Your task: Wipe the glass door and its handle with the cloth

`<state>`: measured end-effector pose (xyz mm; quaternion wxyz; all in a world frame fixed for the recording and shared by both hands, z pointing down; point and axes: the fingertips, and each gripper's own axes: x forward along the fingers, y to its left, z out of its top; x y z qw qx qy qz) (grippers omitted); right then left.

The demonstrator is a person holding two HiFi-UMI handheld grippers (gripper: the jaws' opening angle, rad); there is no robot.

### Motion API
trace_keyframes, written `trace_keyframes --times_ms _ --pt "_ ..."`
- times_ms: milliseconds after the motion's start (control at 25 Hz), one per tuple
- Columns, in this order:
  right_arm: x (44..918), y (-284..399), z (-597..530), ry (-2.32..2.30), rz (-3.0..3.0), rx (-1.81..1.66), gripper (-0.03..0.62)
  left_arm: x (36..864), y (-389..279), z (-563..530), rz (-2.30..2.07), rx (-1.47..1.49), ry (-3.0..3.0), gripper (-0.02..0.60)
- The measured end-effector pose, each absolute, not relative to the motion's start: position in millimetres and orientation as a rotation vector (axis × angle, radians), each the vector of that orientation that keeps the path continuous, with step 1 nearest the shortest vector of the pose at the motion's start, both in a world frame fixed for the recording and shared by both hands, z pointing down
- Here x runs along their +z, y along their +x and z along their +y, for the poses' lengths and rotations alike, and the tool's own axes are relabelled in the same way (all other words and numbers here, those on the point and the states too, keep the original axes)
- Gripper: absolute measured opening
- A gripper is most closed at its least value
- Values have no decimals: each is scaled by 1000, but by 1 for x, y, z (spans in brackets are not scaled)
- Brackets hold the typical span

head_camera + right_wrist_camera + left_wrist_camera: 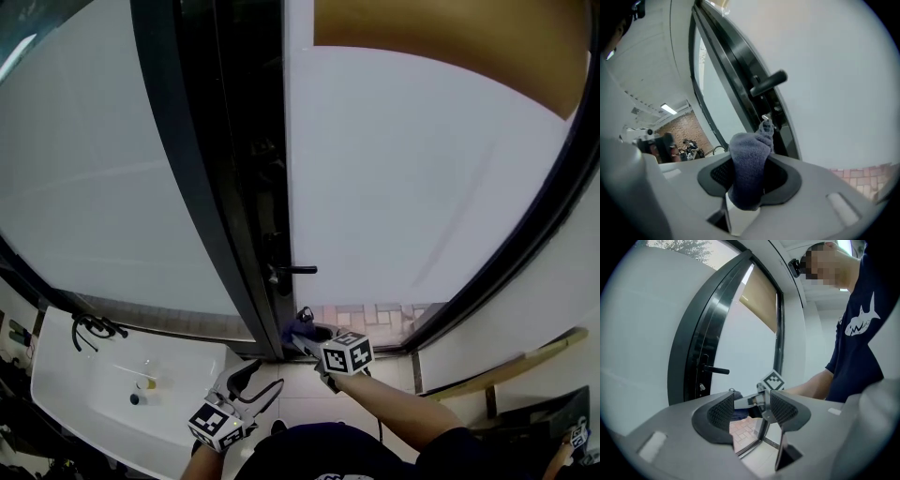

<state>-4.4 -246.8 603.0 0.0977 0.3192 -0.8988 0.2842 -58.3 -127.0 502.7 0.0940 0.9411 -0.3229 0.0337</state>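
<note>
Clearly the wiping was under way, though how much was finished could not be told: the frosted pane of the glass door (422,187) showed no streaks or wet marks to separate cleaned parts from uncleaned ones. The right gripper (748,185) was clamped on the cloth (749,154), a bluish-purple wad that stuck up past its jaws. In the head view it was low on the door, beside the dark frame (225,187) and below the handle (295,270). Whether the cloth was actually touching the glass or the frame was unclear. It was apart from the handle, so I judged that part was probably left to do, along with most of the tall pane above.

The left gripper (750,411) hung lower and nearer the person, with its jaws spread and nothing between them.

The only container in sight was a white sink (56,375) at the left, with a dark tap (94,328) over it. Two small things lay in the basin near the drain, too small to identify.
</note>
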Motion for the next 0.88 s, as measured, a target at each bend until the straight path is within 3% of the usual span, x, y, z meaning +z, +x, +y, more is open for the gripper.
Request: trace_keyframes --times_ms 480,880 --pt "555 129 -119 956 -2811 557 141 520 21 -86 -972 120 2708 236" --pt "553 165 -27 1034 -2849 575 141 516 73 -16 -821 183 2771 237"
